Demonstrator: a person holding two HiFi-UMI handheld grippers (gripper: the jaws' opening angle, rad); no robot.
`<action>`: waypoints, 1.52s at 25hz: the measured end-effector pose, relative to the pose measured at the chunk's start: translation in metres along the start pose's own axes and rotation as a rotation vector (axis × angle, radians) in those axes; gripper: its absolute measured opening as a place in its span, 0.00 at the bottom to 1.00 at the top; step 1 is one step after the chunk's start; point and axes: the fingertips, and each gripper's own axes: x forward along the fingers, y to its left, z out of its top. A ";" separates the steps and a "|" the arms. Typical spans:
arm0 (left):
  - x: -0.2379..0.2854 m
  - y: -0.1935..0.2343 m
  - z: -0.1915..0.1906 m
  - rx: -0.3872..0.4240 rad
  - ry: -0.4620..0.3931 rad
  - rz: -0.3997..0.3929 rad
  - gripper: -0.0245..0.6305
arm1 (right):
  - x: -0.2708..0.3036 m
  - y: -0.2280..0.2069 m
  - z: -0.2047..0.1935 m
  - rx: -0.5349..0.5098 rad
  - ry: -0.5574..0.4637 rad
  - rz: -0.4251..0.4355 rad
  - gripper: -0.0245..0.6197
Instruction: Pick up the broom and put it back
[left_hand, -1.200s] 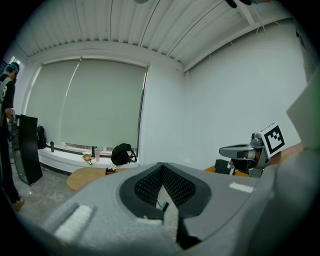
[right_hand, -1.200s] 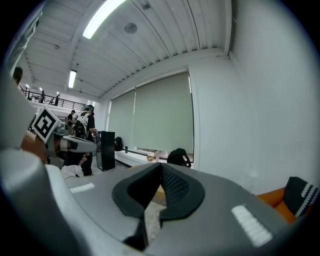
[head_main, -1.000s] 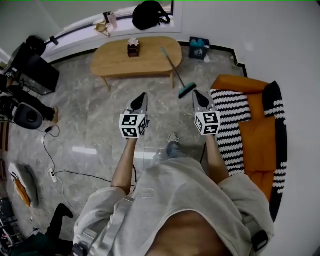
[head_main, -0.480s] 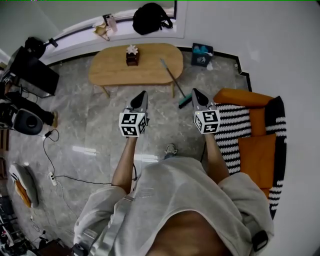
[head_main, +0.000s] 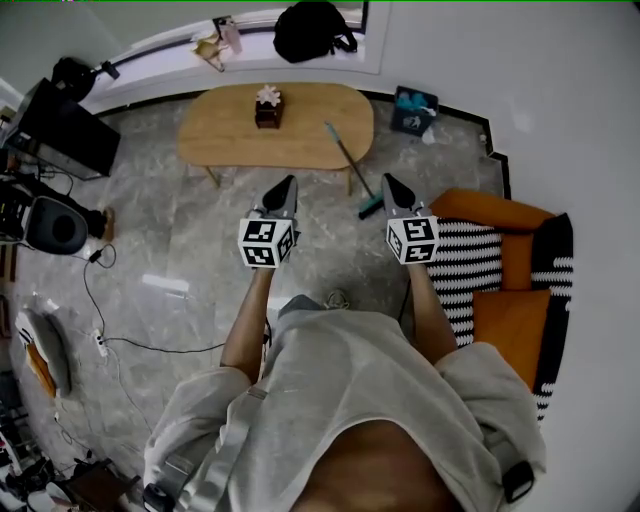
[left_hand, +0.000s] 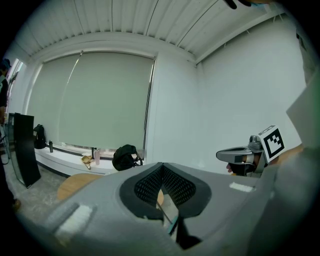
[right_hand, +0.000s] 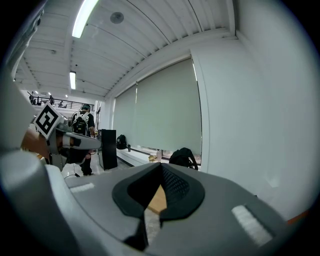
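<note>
In the head view, the person is standing on a marbled floor (head_main: 190, 250) and holding both grippers out ahead, side by side and well apart. The left gripper (head_main: 288, 181) and the right gripper (head_main: 387, 180) are both pointing toward a wooden oval table (head_main: 225, 135). The broom (head_main: 345, 160) is leaning at the table's right end, its handle crossing the tabletop edge and its teal head resting on the floor between the two gripper tips, nearer the right one. Neither gripper is touching it. A small dark box (head_main: 267, 108) is sitting on the table, a black bag (head_main: 315, 30) is lying on the window ledge beyond, and an orange sofa (head_main: 500, 215) with a striped cover is standing at the right. In the left gripper view, the left gripper (left_hand: 162, 165) is showing its jaws pressed together at the tips with nothing between them. The broom's thin handle and teal head (left_hand: 172, 224) are peeking through the gap below the tips, and the right gripper (left_hand: 222, 156) is hanging in the air at the right. In the right gripper view, the right gripper (right_hand: 161, 167) is likewise closed and empty — only the table (right_hand: 157, 200) is showing through the gap under its tips. The left gripper (right_hand: 92, 141) is reaching in from the left, before a distant person (right_hand: 81, 122).
</note>
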 end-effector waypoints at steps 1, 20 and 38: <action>0.002 0.002 -0.001 0.000 0.004 0.003 0.04 | 0.003 0.000 -0.001 0.003 0.003 0.004 0.04; 0.064 0.063 -0.015 -0.030 0.062 -0.014 0.04 | 0.070 -0.007 -0.031 0.025 0.091 -0.007 0.04; 0.162 0.162 -0.033 -0.088 0.134 -0.138 0.04 | 0.195 -0.016 -0.025 0.006 0.158 -0.123 0.04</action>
